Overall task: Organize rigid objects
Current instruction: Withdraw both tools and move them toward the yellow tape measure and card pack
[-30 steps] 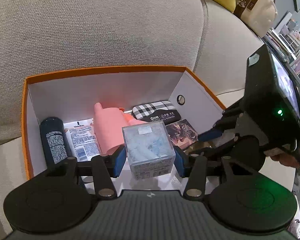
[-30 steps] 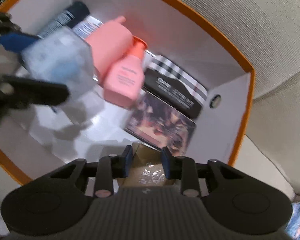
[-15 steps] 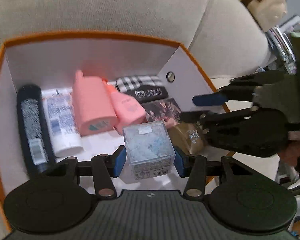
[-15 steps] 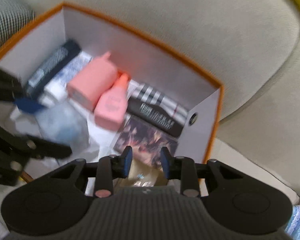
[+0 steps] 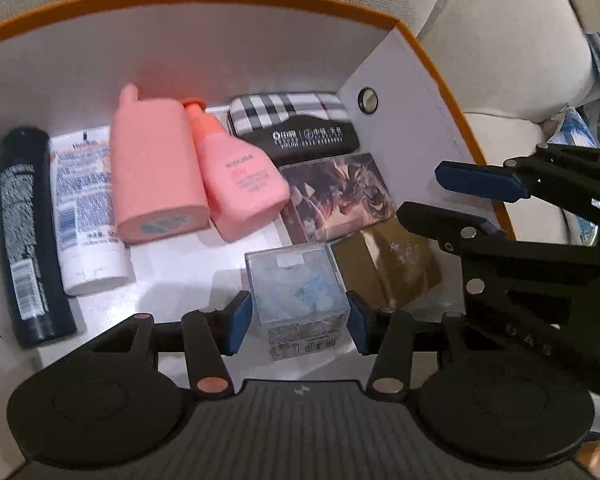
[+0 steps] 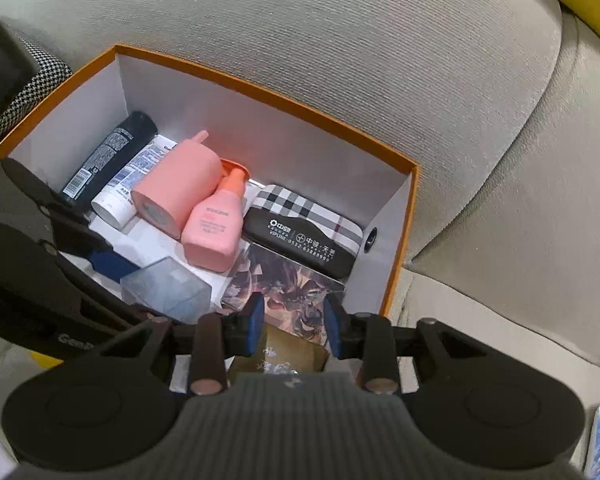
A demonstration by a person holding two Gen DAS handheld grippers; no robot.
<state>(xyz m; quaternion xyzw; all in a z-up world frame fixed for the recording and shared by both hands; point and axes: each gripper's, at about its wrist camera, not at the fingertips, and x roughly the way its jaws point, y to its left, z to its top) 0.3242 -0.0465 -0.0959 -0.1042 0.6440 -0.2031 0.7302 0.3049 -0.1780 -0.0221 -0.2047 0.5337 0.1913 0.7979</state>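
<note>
A beige woven-fabric sofa (image 6: pixel 340 40) fills the background; on its seat sits an open white cardboard box with an orange rim (image 5: pixel 428 56), its back wall against the cushion.

The left gripper (image 5: pixel 298 322) reaches into the front of the box, its blue pads (image 5: pixel 238 320) spread a little wider than the clear plastic cube with pale blue contents (image 5: pixel 298 292) between them; a thin gap shows on each side, so the cube sits on the box floor rather than being pinched; its right edge lies just beside a flat gold-brown packet (image 5: pixel 392 264). Behind the packet lies a flat dark card with swirling artwork (image 5: pixel 336 196), and behind that a black case with a plaid top (image 5: pixel 296 128) near the right wall. Left of centre, a small pink pump bottle (image 5: pixel 240 176) leans against a larger salmon-pink flat bottle (image 5: pixel 156 168); further left lie a white printed tube (image 5: pixel 86 208) and a black cylindrical bottle (image 5: pixel 24 232) along the left wall; bare white floor stays open in front of the bottles, left of the cube.

The right gripper (image 6: pixel 294 326) hovers above the box's front right corner, its fingers parted and holding nothing, the gold packet showing below between them.
</note>
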